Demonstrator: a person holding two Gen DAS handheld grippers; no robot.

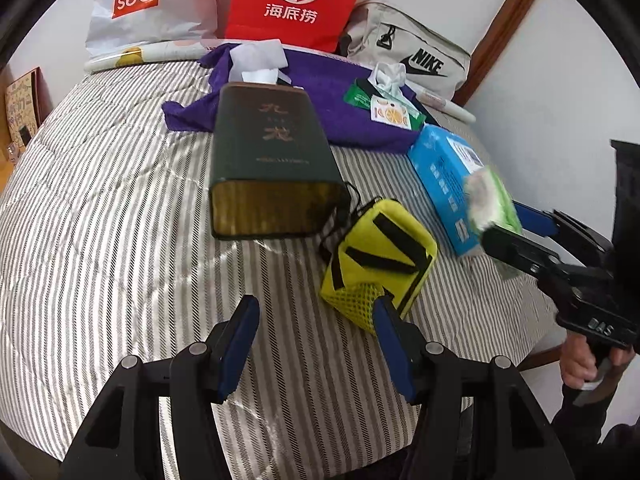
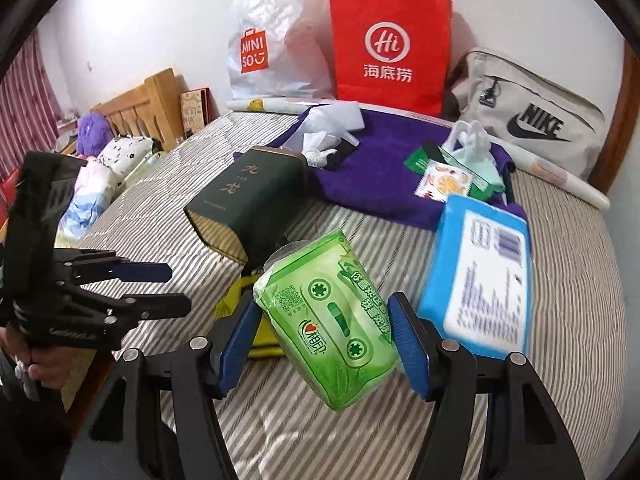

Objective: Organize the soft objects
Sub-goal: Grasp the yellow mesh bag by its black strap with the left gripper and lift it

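My right gripper [image 2: 324, 316] is shut on a green tissue pack [image 2: 328, 320] and holds it above the striped bed; the pack also shows in the left wrist view [image 1: 494, 200]. My left gripper [image 1: 316, 308] is open and empty, low over the bed, its right finger touching or just in front of a yellow pouch [image 1: 380, 260]. A blue tissue pack [image 2: 480, 272] lies to the right. A dark green tin box [image 1: 264, 160] lies on its side ahead. A purple towel [image 2: 384, 160] lies behind with a small green tissue pack [image 2: 452, 172] on it.
A white Miniso bag [image 2: 272, 40], a red paper bag [image 2: 388, 48] and a grey Nike bag [image 2: 532, 116] stand against the back wall. A rolled white tube [image 2: 568, 180] lies at the right. Folded bedding [image 2: 100, 184] and a wooden headboard [image 2: 140, 108] are on the left.
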